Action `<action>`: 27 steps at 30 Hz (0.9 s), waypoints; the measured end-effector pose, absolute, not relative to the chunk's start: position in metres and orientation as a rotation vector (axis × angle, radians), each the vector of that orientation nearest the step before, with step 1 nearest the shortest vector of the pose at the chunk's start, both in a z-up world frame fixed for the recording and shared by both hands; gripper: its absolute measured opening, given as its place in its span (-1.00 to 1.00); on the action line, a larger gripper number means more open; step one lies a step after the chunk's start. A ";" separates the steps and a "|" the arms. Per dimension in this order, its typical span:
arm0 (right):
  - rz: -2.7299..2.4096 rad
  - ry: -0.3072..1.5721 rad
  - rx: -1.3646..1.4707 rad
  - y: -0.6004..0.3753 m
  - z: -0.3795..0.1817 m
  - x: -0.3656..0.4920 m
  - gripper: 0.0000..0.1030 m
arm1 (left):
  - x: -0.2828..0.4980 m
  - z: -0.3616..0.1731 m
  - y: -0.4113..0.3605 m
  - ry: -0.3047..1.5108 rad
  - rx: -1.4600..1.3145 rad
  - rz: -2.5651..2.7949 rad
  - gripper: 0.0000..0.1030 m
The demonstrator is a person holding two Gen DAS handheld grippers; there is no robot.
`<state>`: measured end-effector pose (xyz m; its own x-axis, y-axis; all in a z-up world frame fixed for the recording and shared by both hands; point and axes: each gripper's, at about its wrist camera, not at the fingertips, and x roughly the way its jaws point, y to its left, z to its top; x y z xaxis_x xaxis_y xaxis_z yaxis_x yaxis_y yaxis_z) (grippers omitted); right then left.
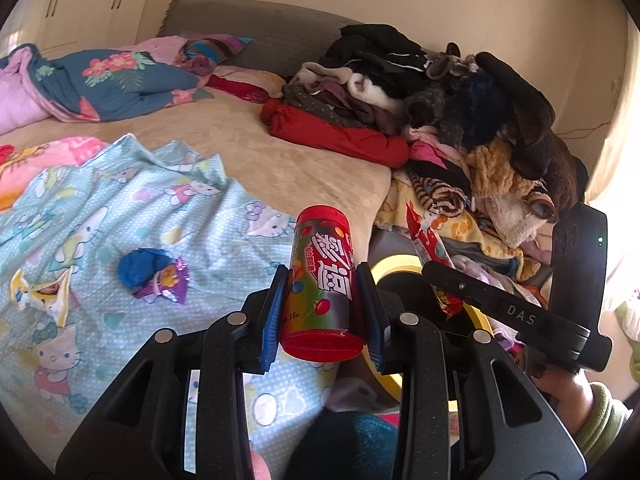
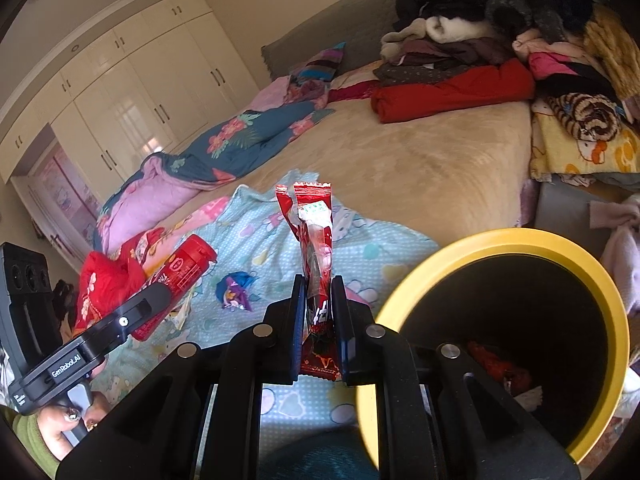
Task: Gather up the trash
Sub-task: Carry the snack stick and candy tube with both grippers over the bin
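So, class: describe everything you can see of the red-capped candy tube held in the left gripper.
The small cylindrical candy tube looks like plastic, with red caps at both ends and a dark label bearing white Chinese characters and coloured sweets. It appears closed and undamaged. The left gripper pinches its midsection between blue pads, tilting it away from the camera, above the Hello Kitty sheet.

Left gripper (image 1: 324, 300) and right gripper (image 2: 318, 312) both angle downward, fingers (image 1: 276, 312) clamped narrow.
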<state>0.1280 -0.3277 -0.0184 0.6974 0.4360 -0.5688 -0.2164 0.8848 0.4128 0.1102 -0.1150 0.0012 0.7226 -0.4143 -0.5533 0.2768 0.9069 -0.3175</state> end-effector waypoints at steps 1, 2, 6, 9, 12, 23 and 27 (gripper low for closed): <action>0.363 0.709 0.334 -0.333 -0.019 0.127 -0.75 | 0.110 0.001 -0.118 0.661 -0.215 -0.390 -0.47; 0.358 0.707 0.339 -0.336 -0.019 0.126 -0.75 | 0.110 0.002 -0.121 0.661 -0.211 -0.394 -0.47; 0.332 0.697 0.369 -0.353 -0.022 0.122 -0.75 | 0.109 0.002 -0.137 0.664 -0.195 -0.420 -0.47; 0.318 0.692 0.390 -0.365 -0.023 0.121 -0.75 | 0.107 0.001 -0.146 0.667 -0.184 -0.437 -0.47; 0.301 0.683 0.407 -0.378 -0.024 0.119 -0.75 | 0.105 0.001 -0.157 0.671 -0.174 -0.455 -0.47; 0.240 0.664 0.448 -0.412 -0.029 0.110 -0.75 | 0.099 -0.005 -0.194 0.692 -0.129 -0.526 -0.47; 0.216 0.658 0.455 -0.423 -0.030 0.107 -0.75 | 0.096 -0.007 -0.205 0.698 -0.108 -0.547 -0.47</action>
<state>0.1070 -0.4225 -0.0303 0.7736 0.3331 -0.5390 -0.0506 0.8804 0.4715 0.0960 -0.2046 -0.0070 0.6318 -0.5128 -0.5813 0.4420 0.8544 -0.2732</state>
